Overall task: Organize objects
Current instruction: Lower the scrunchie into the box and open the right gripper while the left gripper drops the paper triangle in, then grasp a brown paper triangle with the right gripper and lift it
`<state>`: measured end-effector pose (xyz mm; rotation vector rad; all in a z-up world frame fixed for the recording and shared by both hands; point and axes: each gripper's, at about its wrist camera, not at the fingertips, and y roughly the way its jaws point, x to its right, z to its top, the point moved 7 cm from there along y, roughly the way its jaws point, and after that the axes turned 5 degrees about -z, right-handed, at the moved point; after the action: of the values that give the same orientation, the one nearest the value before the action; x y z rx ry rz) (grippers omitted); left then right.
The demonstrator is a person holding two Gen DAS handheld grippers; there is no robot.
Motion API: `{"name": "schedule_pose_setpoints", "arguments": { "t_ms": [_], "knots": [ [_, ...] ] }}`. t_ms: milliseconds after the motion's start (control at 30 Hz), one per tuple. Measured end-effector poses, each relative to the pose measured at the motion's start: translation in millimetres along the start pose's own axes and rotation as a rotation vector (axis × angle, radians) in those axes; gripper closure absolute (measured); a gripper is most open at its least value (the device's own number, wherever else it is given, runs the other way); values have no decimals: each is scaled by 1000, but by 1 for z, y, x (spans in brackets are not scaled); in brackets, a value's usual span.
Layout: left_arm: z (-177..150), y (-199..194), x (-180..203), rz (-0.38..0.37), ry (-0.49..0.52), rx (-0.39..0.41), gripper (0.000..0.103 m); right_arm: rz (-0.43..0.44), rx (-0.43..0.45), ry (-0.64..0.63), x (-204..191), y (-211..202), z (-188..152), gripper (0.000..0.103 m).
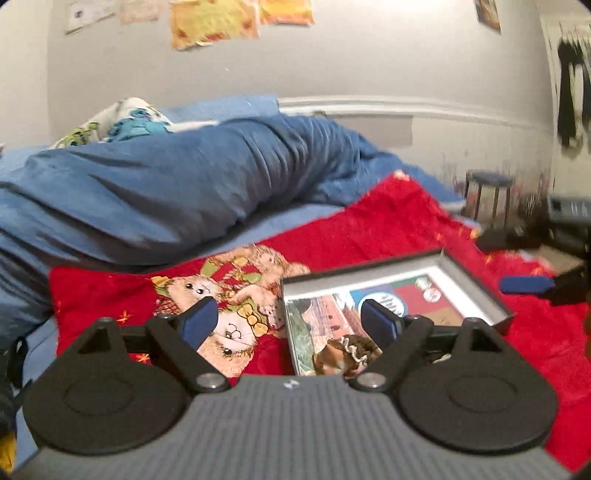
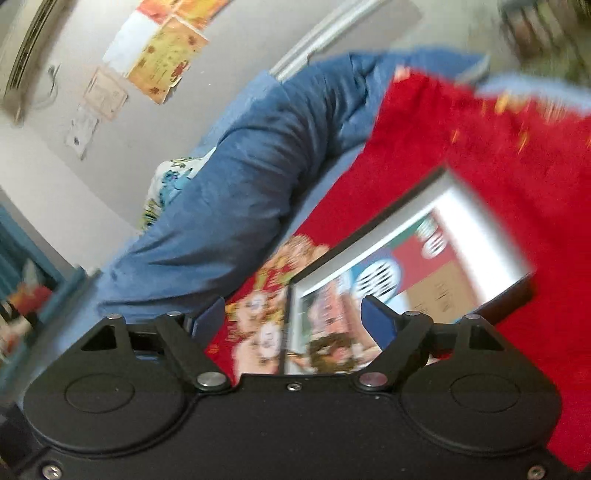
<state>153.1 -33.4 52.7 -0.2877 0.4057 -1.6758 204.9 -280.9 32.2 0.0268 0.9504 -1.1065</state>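
The picture frame [image 1: 395, 295] lies flat and face up on the red teddy-bear blanket [image 1: 369, 229], toward the blanket's right side; the blanket itself is spread over the near part of the bed. Its dark border and white mat are clear in the left wrist view, and the right wrist view shows the same frame [image 2: 406, 266] blurred and tilted. My read: the frame is set down and released, so this item looks done. I see no other loose object on the blanket, so I can't tell what's left to organize.

My left gripper [image 1: 291, 325] is spread wide with nothing between the pads, hovering over the frame's near left corner and not touching it. My right gripper [image 2: 291, 321] is also spread and empty above the frame's near edge. Its blue fingertip [image 1: 524, 285] pokes in at the right edge of the left view, clear of the frame.

Around: a bunched blue duvet [image 1: 166, 184] lies along the blanket's far edge, with a patterned pillow [image 1: 129, 122] behind it near the wall. Posters [image 1: 214, 22] hang on the wall. A stool [image 1: 487, 195] stands off the bed's far right corner among blurred clutter. Nothing blocks the frame; only the duvet crowds the far side.
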Motion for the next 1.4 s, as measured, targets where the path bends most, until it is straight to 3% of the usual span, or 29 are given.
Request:
{"name": "schedule_pose_setpoints", "arguments": {
  "t_ms": [100,233,367,567,800,967,1133,1400],
  "knots": [
    [-1,-24,-2,-22,-60,24,10,-82,49,-70,7,-39,-10,20],
    [-25,-40,2,-48,-180,27,8,-147,38,-19,27,-70,-38,20],
    [-59,-33,12,-75,-174,-26,8,-227,7,-53,31,-77,-53,20],
    [-90,-11,13,-30,-184,-101,8,-305,-9,-32,38,-53,-73,21],
    [-120,16,28,-11,-166,-173,11,-377,-149,-31,54,-8,-97,25],
    [-133,37,40,47,-85,-211,17,-442,-201,-32,66,6,-107,31],
    [-147,46,50,19,-51,-266,22,-449,-219,-27,71,20,-111,34],
    [-156,54,50,36,-76,-298,27,-475,-210,1,73,26,-116,34]
  ]
}}
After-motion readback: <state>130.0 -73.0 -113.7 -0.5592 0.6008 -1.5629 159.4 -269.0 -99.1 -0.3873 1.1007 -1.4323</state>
